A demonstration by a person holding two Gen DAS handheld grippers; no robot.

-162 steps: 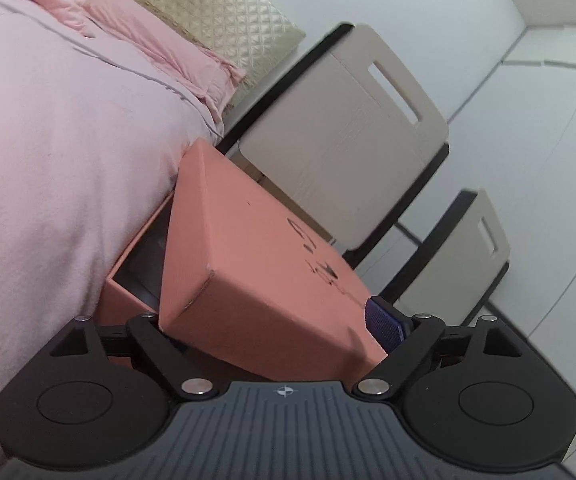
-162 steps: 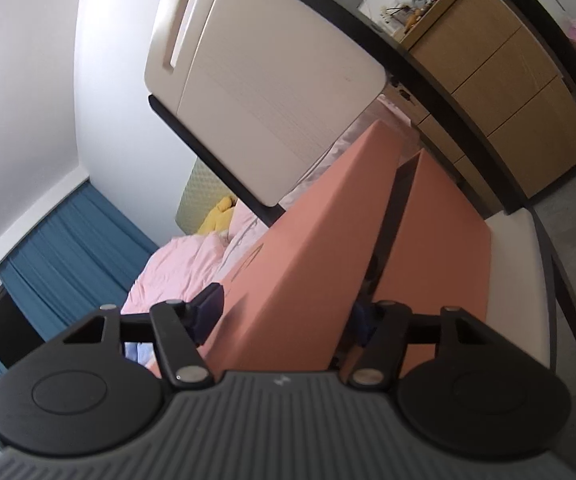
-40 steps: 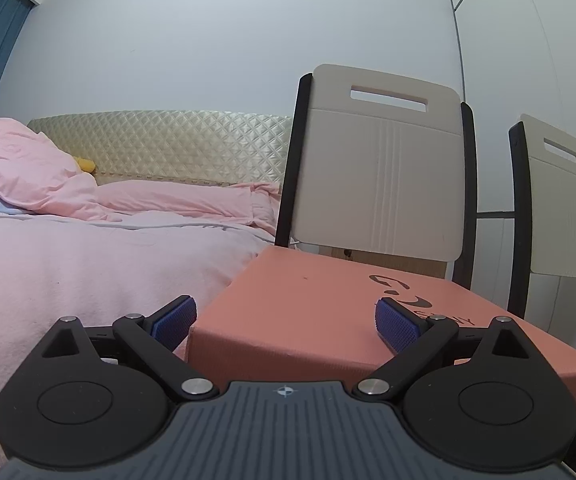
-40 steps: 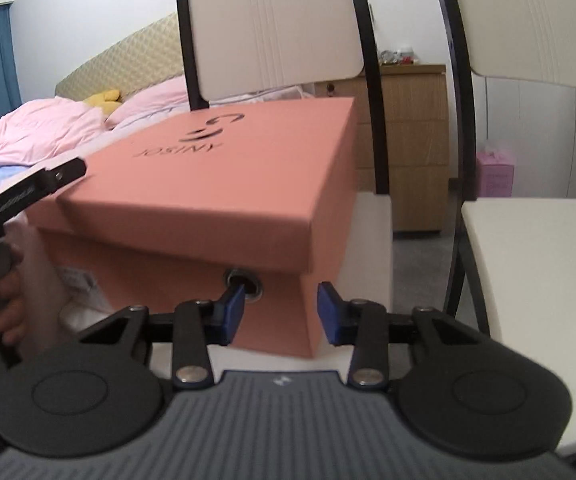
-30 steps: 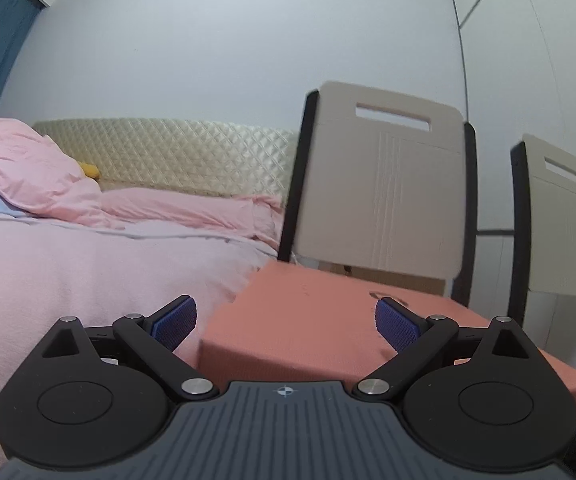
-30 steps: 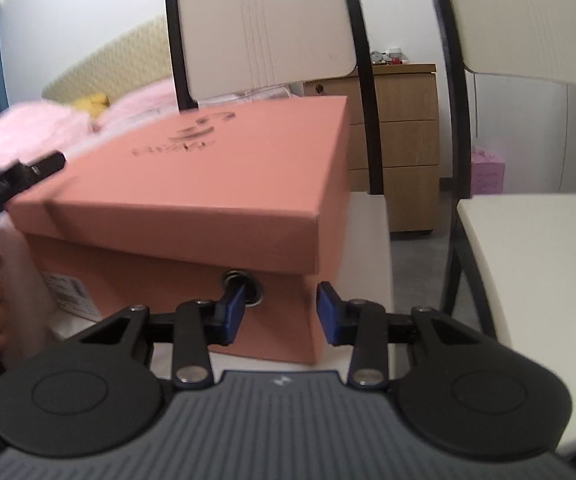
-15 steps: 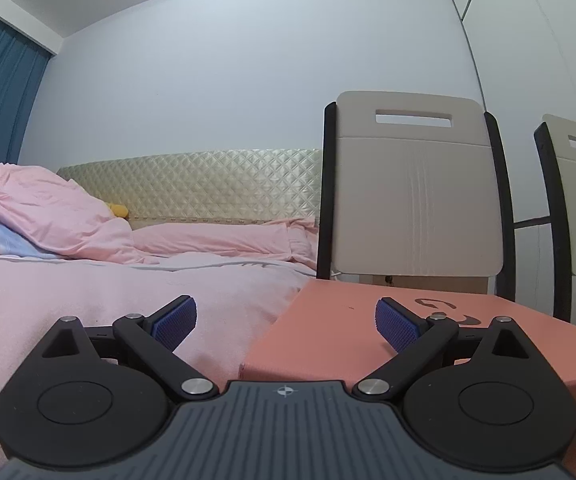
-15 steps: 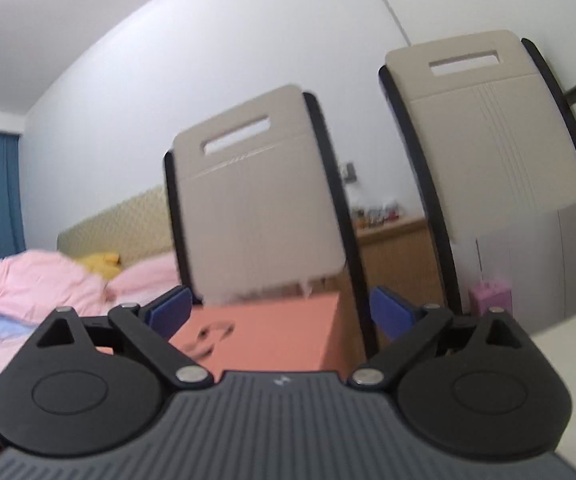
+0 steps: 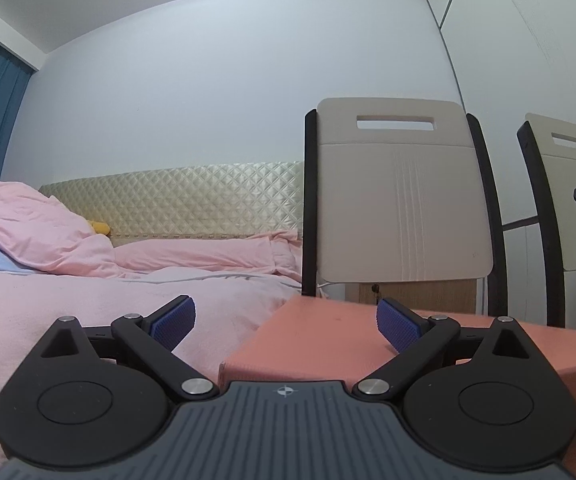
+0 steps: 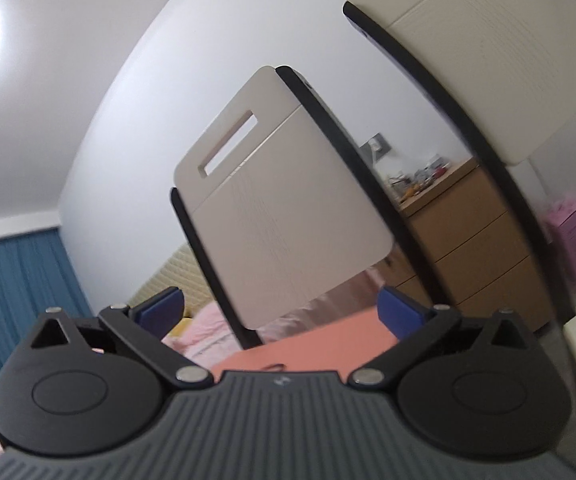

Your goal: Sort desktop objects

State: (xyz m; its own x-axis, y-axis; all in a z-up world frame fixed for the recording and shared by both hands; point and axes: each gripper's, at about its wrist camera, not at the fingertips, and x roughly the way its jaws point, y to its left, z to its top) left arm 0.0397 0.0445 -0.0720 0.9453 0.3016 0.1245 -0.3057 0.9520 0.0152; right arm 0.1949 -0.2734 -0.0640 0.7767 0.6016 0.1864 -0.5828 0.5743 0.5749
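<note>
**Box closed, both grippers clear of it**

Salmon-pink cardboard shoe box (image 9: 328,340) w/ lid on, lying low and just ahead of both tools, in front of cream chair back w/ black frame (image 9: 400,200). Seat under box not visible in either view.

Left gripper (image 9: 285,322): jaws wide apart, nothing between blue ribbed pads (image 9: 173,322). Box corner under and beyond right-hand pad, most of lid off to right of centreline. No contact evident.

Right gripper (image 10: 279,308): jaws opening, near full spread, nothing between pads. Tilted, aimed above box; only a strip of lid (image 10: 308,344) seen below fingers. View blurred.

Key relation: box below fingertip line for both tools, lying between them, right of left gripper. Long axis appears to run away toward chair back, though not certain from these angles. Left gripper judged nearer and better squared to box; right pointed too high to engage w/o dropping nose.

Pink bedding (image 9: 87,280) to left, wooden drawer unit (image 10: 468,240) behind chairs. No other loose items to sort in sight.
</note>
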